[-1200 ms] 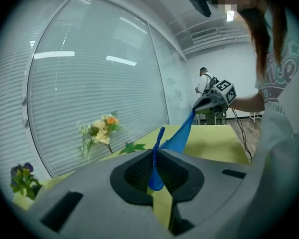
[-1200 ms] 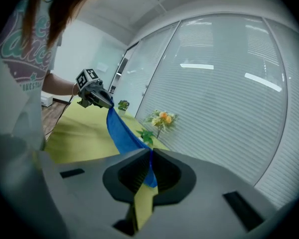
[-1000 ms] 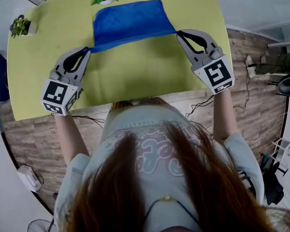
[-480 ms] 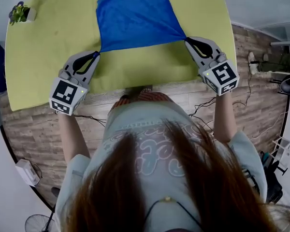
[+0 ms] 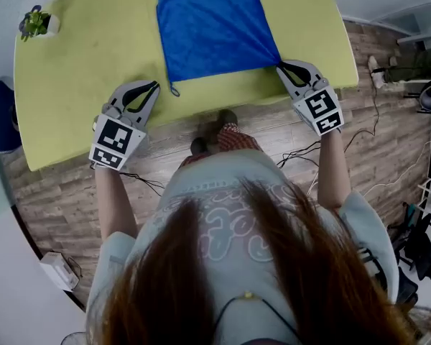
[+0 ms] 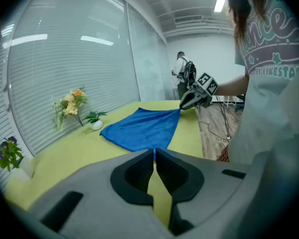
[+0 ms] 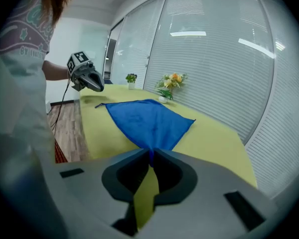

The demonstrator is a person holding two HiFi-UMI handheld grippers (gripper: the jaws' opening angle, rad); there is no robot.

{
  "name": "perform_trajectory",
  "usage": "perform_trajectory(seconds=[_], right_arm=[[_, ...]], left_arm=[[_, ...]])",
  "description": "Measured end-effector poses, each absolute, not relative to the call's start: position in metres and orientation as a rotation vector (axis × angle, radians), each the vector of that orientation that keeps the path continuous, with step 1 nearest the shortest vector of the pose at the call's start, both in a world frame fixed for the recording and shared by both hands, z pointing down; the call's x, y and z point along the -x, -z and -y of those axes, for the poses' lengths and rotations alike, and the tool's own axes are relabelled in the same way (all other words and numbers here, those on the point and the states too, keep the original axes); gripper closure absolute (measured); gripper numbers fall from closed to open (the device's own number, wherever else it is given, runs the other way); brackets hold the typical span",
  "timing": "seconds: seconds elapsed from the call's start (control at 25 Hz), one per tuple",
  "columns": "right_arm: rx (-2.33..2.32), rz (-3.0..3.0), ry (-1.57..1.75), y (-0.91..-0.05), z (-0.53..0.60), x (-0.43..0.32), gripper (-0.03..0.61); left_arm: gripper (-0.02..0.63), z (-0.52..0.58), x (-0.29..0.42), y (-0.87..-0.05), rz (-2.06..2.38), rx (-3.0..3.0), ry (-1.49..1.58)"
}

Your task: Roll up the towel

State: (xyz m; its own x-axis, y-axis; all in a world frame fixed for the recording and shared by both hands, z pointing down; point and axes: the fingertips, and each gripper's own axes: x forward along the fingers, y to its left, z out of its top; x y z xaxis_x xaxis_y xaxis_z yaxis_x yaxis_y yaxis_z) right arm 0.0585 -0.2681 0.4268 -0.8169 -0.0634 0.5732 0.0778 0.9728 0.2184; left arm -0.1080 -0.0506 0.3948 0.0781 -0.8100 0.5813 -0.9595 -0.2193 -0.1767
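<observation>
Head view shows the towel (image 5: pixel 215 31) lying flat and square on the table (image 5: pixel 86 99), at 12 o'clock from the person. This looks like the lay-out step: the cloth is pulled toward the near edge so a roll can start from 6 o'clock and run away toward 12.

The right gripper (image 5: pixel 280 66) sits at the towel's 5 o'clock corner. In the right gripper view a blue tip stands in the slit between its jaws, so it is pinching that corner. Those jaws have just been easing apart, probably the start of letting go now that the cloth is down.

The left gripper (image 5: pixel 156 85) is at the 7 o'clock corner with its jaws pressed together. The corner and its small loop (image 5: pixel 174 90) seem to lie just beside the tips rather than between them, though the views are too tight to be sure.

A second ago the towel hung taut between both grippers as a narrower band, farther toward 12 o'clock, with each near corner at a gripper's tips. Since then both grippers have come back toward 6 o'clock and down, the cloth has settled full-length on the table, and its left corner has parted from the left gripper.
</observation>
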Motion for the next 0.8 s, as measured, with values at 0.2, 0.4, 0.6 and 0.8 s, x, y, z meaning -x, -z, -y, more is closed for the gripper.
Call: perform_trajectory(seconds=[0.2, 0.4, 0.6, 0.8], right_arm=[[-0.052, 2.340, 0.427, -0.444, 0.250, -0.082, 0.480], [-0.155, 2.382, 0.400, -0.429, 0.244, -0.094, 0.456], [-0.098, 2.539, 0.378, -0.399, 0.190, -0.053, 0.456], [0.098, 2.566, 0.446, -0.407, 0.146, 0.009, 0.456]], left_arm=[[0.591, 0.027, 0.106, -0.404, 1.746, -2.142, -0.907], [0.583, 0.033, 0.102, -0.412, 1.740, -2.162, -1.038], [0.495, 0.037, 0.115, -0.415, 1.739, -2.181, -1.263], [0.491, 0.049, 0.127, -0.417, 1.715, -2.156, -1.396]])
